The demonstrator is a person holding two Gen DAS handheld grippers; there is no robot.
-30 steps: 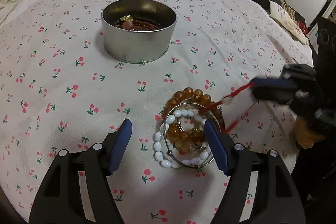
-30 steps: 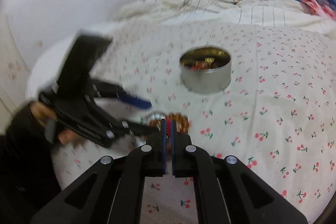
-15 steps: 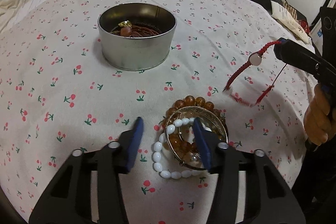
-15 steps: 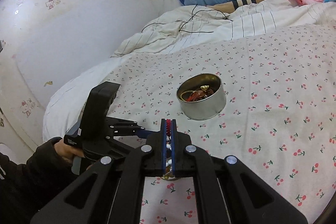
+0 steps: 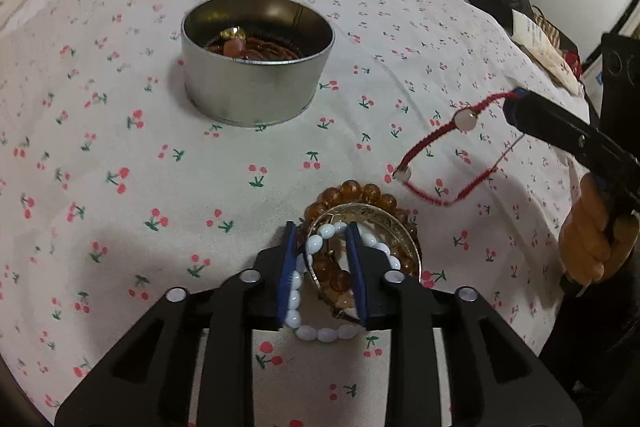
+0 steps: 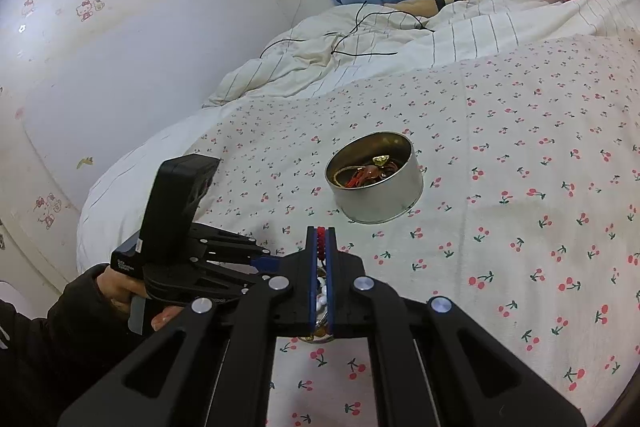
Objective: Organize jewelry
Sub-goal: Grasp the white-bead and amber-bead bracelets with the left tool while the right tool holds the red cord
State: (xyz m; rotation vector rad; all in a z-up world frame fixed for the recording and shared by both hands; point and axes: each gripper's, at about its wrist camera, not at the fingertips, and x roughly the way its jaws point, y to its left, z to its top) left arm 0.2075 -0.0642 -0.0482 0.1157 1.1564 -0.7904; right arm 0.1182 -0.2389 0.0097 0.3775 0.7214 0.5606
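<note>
Dangling from the right tool (image 6: 320, 241), clamped on it above the bed, is a red braided cord bracelet w/ pale bead (image 5: 466, 119). Left tool (image 5: 322, 263) is sitting half-closed around a white oval-bead bracelet (image 5: 316, 247) in the pile beside amber beads (image 5: 352, 191) & a round silver tin (image 5: 256, 95). No legible writing.

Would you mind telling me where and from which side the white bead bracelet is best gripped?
Grip the white bead bracelet on its near arc, which lies bare on the bedspread; its far arc tangles with the amber beads and metal bangle. Come straight down from above, one finger inside the flat loop, one outside, probably with the left gripper.
</note>
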